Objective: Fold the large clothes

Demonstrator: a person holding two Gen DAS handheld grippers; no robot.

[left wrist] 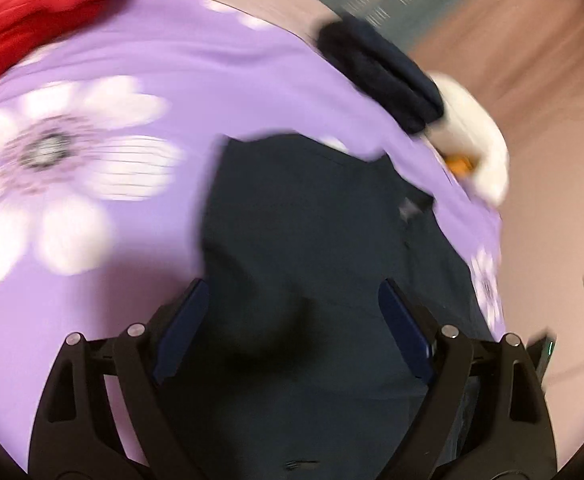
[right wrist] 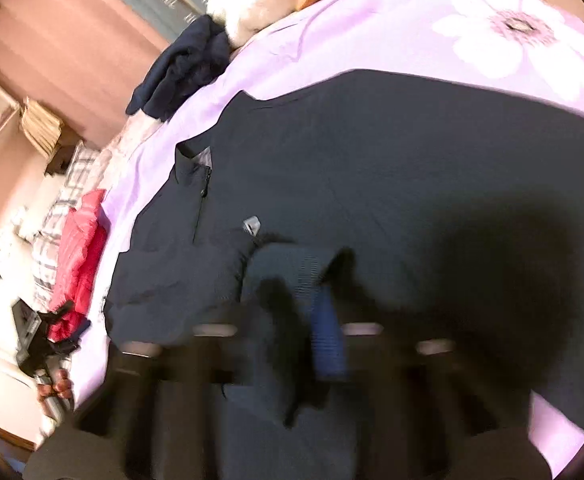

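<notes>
A large dark navy jacket (left wrist: 311, 208) lies spread on a purple flowered bed sheet (left wrist: 132, 60). My left gripper (left wrist: 293, 286) hovers over the jacket's near part, open wide, with nothing between its blue pads. In the right wrist view the same jacket (right wrist: 371, 160) shows its collar, zip and a small grey logo. My right gripper (right wrist: 311, 280) is shut on a raised fold of the jacket's cloth, which bunches up beside one blue pad (right wrist: 327, 336). This view is blurred around the fingers.
A folded dark garment (left wrist: 379, 72) and a white plush toy (left wrist: 475, 136) sit at the bed's edge. A red garment (right wrist: 78, 264) lies on checked bedding at the left. A black object (right wrist: 40, 344) lies beside it. Pink walls surround the bed.
</notes>
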